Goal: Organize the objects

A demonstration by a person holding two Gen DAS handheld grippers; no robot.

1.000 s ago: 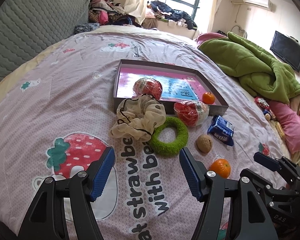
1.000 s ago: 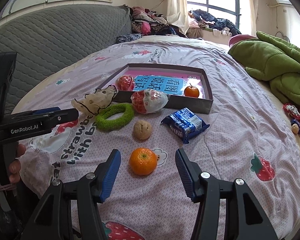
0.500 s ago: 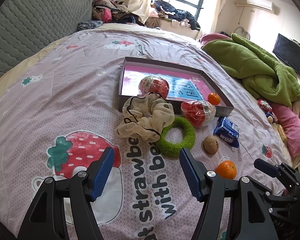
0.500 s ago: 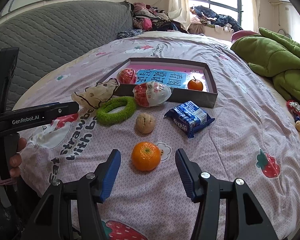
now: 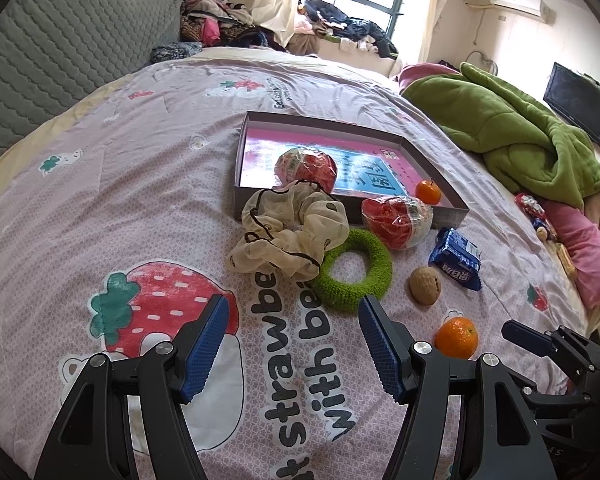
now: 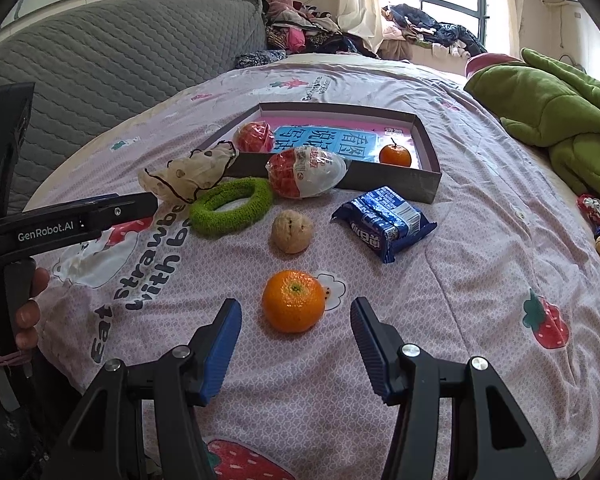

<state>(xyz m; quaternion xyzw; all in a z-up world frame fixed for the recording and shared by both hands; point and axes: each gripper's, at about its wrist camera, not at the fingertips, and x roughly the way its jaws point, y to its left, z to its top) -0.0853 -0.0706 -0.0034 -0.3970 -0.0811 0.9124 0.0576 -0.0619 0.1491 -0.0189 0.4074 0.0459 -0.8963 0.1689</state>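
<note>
Lining up right gripper point(image 6: 296, 312) on tangerine point(image 6: 293, 301) near bed's point(image 6: 480, 280) front edge, jaws gaping wide and empty. Centring fruit, closing gently. Left gripper point(image 5: 294, 320) hovering, jaws spread, holding nothing.

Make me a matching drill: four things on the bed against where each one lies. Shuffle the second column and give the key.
1. small orange
2. large orange
3. walnut
4. scrunchie

a. draped over the box's near corner
b. between the right gripper's open fingers
c. inside the box
d. between the large orange and the green ring

Pairs: 1-c, 2-b, 3-d, 4-a
</note>
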